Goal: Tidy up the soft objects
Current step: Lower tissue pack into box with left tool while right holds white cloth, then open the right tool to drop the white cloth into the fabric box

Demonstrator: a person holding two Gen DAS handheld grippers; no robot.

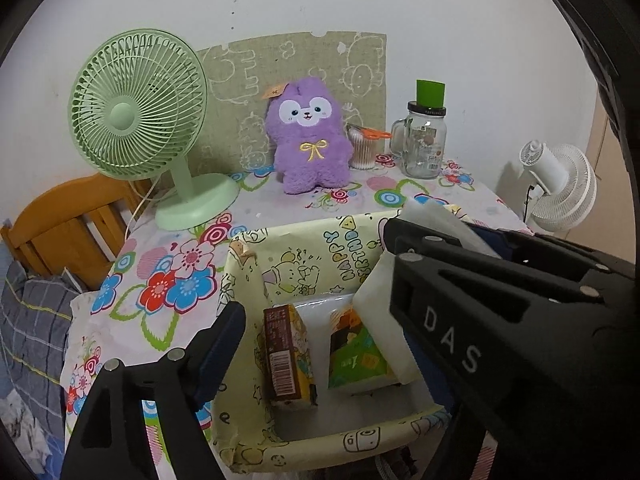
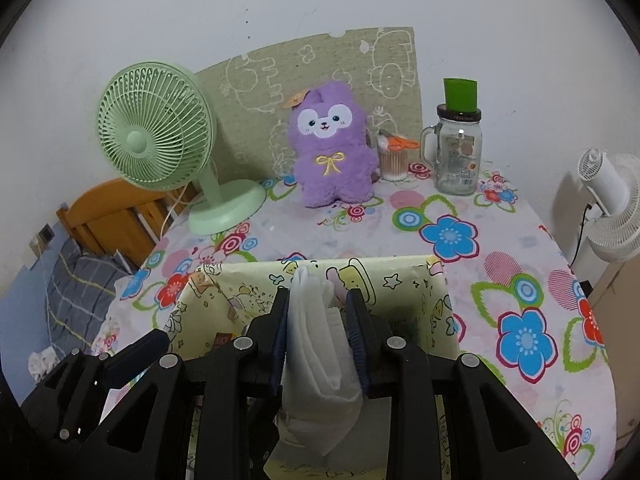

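Right gripper (image 2: 318, 344) is clamped on a folded white soft pack (image 2: 320, 344), looks like a diaper or pad. It's squeezed between the two blue-padded fingers, with its long axis running along them, top end pointing away toward the back of the table and the bottom end drooping below the jaws. It's hanging right over the open yellow cartoon-print box (image 2: 400, 276).

Left gripper (image 1: 316, 276) sits spread wide apart with nothing in it, one finger outside the box's left wall, the other side hidden behind the right gripper.

Inside the box (image 1: 248, 280): a brown-and-yellow tissue pack (image 1: 288, 356) standing on edge, and a green-and-orange pack (image 1: 356, 352) beside it.

Further back on the floral tablecloth (image 2: 500, 280) there's a purple plush bunny (image 2: 332, 152) sitting upright, a green fan (image 2: 160, 148) to its left, and a cotton swab cup (image 2: 394, 160) and a glass jar mug (image 2: 458, 152) to its right.
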